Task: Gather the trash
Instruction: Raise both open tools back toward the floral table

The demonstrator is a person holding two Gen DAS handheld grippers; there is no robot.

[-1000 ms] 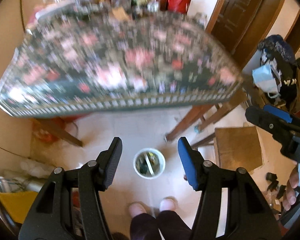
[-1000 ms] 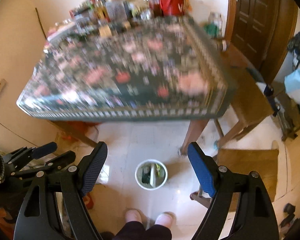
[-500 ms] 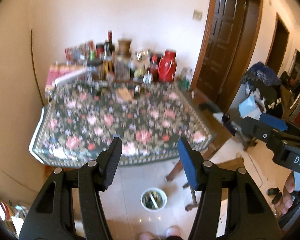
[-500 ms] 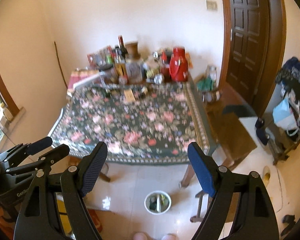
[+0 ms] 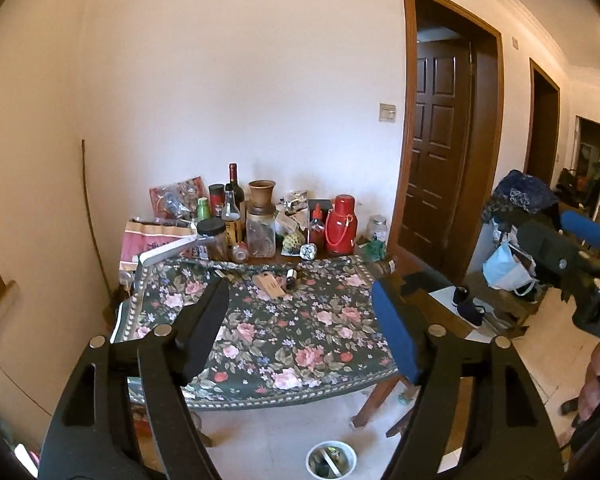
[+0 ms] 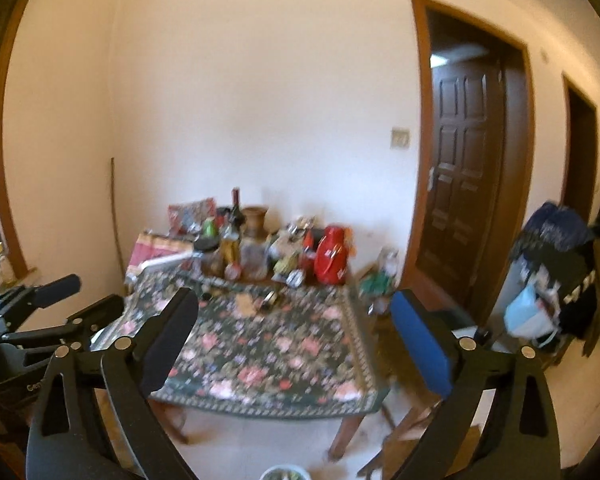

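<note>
A small white trash bin [image 5: 331, 459] with scraps inside stands on the tiled floor in front of the table; its rim [image 6: 283, 473] just shows in the right wrist view. A tan paper scrap [image 5: 269, 285] and a small dark bottle [image 5: 291, 278] lie on the floral tablecloth [image 5: 292, 340]. My left gripper [image 5: 300, 332] is open and empty, raised in front of the table. My right gripper [image 6: 296, 344] is open and empty, also raised; it shows at the right edge of the left wrist view [image 5: 572, 248].
Bottles, jars and a red thermos [image 5: 341, 225] crowd the table's far edge by the wall. A wooden stool [image 5: 428, 392] stands at the table's right. A brown door [image 5: 440, 152] and a rack with clothes and a blue mask [image 5: 508, 268] are to the right.
Both grippers have tilted up from pointing down at the bin and floor to facing the table and wall. Both stay open and empty.
</note>
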